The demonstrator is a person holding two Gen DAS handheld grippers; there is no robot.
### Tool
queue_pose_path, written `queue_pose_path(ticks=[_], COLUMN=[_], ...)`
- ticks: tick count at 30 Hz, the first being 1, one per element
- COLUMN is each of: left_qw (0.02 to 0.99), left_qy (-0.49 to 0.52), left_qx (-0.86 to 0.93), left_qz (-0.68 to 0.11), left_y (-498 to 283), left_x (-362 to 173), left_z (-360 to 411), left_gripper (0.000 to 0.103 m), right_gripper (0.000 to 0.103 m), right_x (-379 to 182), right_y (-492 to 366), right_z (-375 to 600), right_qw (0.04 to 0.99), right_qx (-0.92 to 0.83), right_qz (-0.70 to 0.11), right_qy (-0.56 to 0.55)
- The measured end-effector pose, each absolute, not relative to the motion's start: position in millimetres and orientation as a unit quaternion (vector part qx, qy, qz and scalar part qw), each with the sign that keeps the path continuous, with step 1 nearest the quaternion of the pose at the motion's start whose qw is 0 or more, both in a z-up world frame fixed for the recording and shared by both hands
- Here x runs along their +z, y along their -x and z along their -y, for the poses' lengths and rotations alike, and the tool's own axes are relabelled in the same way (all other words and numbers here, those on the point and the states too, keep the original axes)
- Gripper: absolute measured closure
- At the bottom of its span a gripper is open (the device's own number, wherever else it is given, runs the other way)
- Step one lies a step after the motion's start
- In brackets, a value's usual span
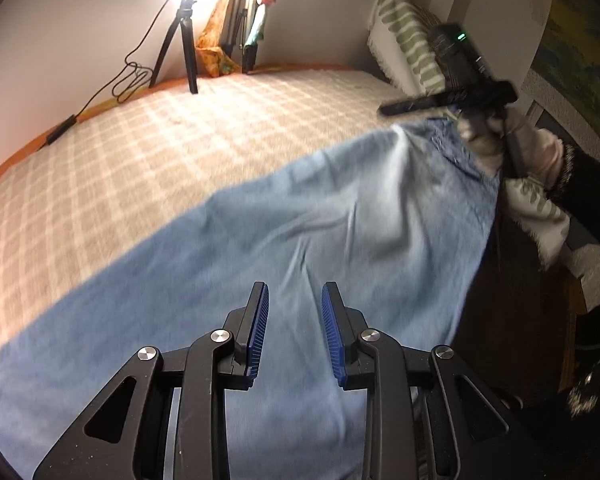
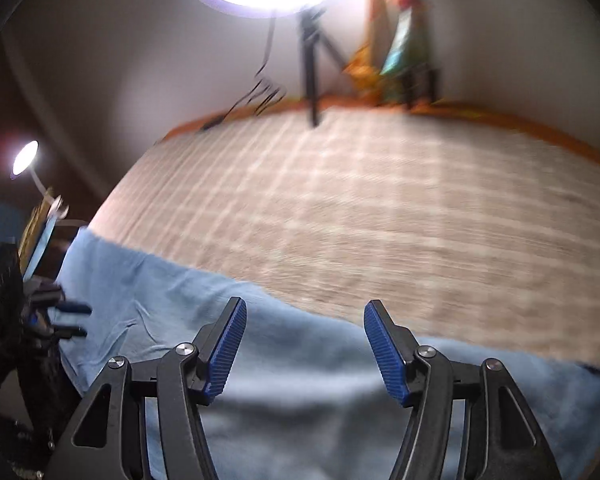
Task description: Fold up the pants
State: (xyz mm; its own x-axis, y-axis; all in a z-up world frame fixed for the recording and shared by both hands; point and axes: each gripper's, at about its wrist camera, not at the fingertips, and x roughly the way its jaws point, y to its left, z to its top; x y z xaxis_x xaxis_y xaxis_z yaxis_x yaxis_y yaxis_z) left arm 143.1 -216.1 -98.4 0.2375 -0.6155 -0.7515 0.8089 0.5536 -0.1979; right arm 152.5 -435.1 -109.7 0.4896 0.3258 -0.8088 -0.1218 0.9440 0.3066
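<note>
Spreading across most of both views, a large bed covered in a beige-and-white checked blanket (image 1: 188, 148) is shown, with a bright ring light on a black tripod (image 1: 182, 36) standing at its far edge. Along the near edge of the bed, a pair of light blue denim pants (image 1: 300, 240) is laid out flat, its long axis running sideways in front of both grippers, with creases across the cloth. The left gripper (image 1: 295, 300) is held over the pants, its blue ribbed pads parted by a narrow gap with nothing between them. The right gripper (image 2: 304, 320) is seen above the far edge of the pants, its jaws spread wide and empty. Neither end of the pants is gripped. The right-hand end is judged nearer the right gripper, the left-hand end nearer the left.
</note>
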Motion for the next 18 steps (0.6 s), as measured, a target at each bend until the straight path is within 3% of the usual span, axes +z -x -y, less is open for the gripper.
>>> queue_pose_path(ticks=[9, 10, 11, 14, 16, 18], left_qw=[0.774, 0.773, 0.773, 0.772, 0.772, 0.773], left_qy=[-0.082, -0.077, -0.074, -0.068, -0.066, -0.063], left_qx=[-0.467, -0.468, -0.469, -0.471, -0.474, -0.477], left_qz=[-0.420, -0.421, -0.422, -0.421, -0.419, -0.413], left_y=[-181.9, -185.6, -188.8, -195.5, -199.1, -201.9], left_x=[-103.2, -103.6, -103.8, -102.5, -100.3, -96.0], left_z=[245.2, 247.3, 249.9, 258.2, 265.3, 273.1], left_gripper=[0.078, 0.077, 0.078, 0.077, 0.078, 0.077], right_gripper=[0.039, 0.045, 0.060, 0.078, 0.088, 0.091], right_x=[-151.1, -151.6, -151.3, -148.0, -144.6, -133.7], right_y=[-184.1, -183.5, -183.1, -178.0, -171.1, -157.7], right_z=[405.2, 403.6, 403.9, 398.7, 395.7, 389.5], right_qw=[0.814, 0.811, 0.809, 0.808, 0.813, 0.827], right_qx=[0.197, 0.203, 0.211, 0.215, 0.210, 0.204], right_qz=[-0.541, -0.543, -0.543, -0.545, -0.542, -0.523], right_qy=[-0.077, -0.076, -0.076, -0.059, -0.043, -0.015])
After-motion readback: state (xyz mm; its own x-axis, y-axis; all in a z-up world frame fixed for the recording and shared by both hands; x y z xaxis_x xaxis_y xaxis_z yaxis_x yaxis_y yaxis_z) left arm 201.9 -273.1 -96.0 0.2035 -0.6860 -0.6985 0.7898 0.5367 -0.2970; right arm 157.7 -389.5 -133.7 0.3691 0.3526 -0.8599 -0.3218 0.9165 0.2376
